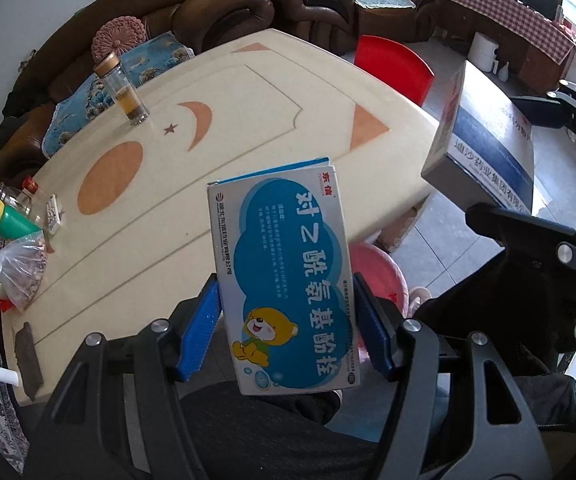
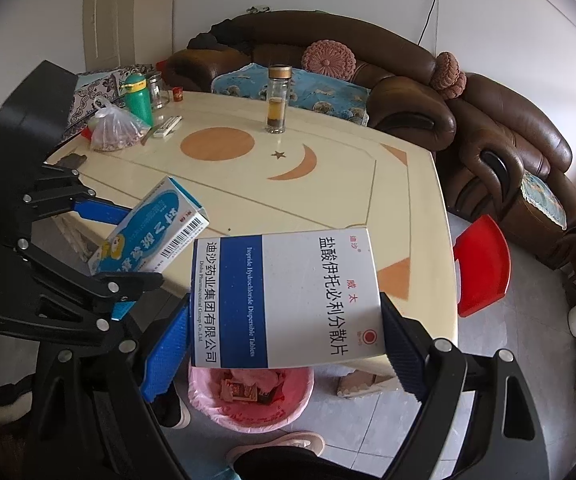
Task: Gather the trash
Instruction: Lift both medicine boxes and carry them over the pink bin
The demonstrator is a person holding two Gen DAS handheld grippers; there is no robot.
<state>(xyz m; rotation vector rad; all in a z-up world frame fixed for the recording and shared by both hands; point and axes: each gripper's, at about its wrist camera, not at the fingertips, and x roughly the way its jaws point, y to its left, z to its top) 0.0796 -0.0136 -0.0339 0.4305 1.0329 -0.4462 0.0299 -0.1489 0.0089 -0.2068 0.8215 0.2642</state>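
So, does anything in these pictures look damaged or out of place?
Only slightly: the blue cartoon box in the left gripper has its top flap ajar. The white-and-blue box looks intact.

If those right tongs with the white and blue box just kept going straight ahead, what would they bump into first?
Probably the near edge of the cream table: the right tongs point across it, with the white and blue box leading. The pink bin sits below that line. Depth is hard to judge.
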